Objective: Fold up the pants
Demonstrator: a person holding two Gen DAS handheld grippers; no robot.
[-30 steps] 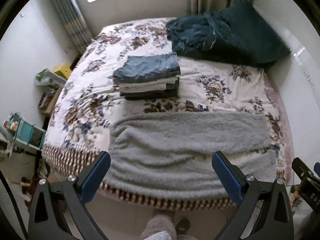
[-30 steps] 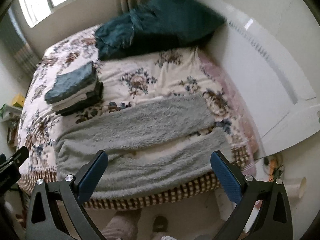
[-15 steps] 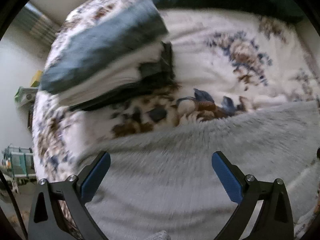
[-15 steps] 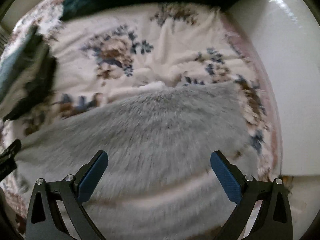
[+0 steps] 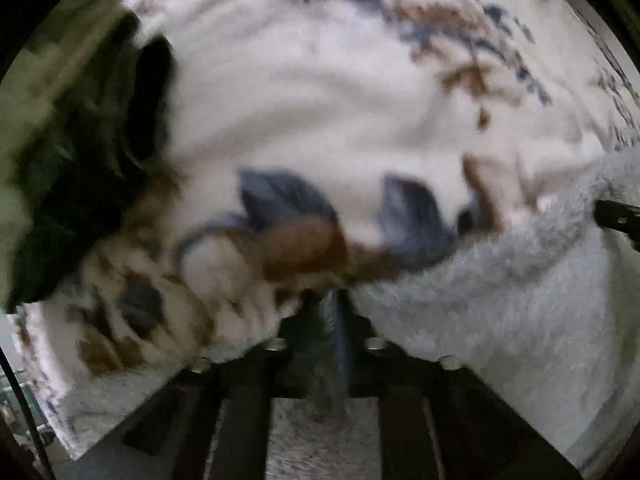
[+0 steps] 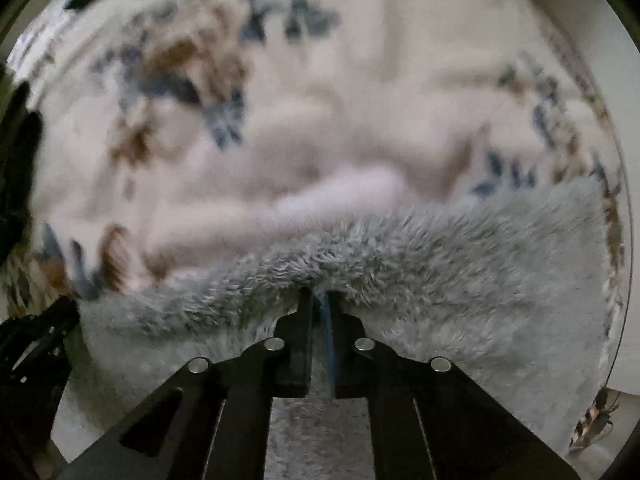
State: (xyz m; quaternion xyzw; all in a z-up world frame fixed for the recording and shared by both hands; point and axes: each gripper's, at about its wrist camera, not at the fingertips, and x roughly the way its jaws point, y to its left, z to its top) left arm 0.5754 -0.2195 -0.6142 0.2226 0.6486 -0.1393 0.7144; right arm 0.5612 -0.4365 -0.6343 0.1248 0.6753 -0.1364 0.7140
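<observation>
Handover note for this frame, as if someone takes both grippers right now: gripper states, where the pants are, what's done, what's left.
Left gripper: shut on the far edge of the grey fleece pants.
Right gripper: shut on the same far edge of the pants, further along.
Pants lie spread across the floral bedspread, near its front. A dark stack of folded clothes sits at the left.
Done: both edge pinches taken. No fold visible yet.
Left: probably lift the edge, carry it over to fold, then continue folding.

Floral bedspread (image 5: 320, 100) is covering the bed, blurred; dark folded clothes stack (image 5: 80, 152) is sitting on it at left edge; white wall (image 6: 592, 8) is showing at upper right.
</observation>
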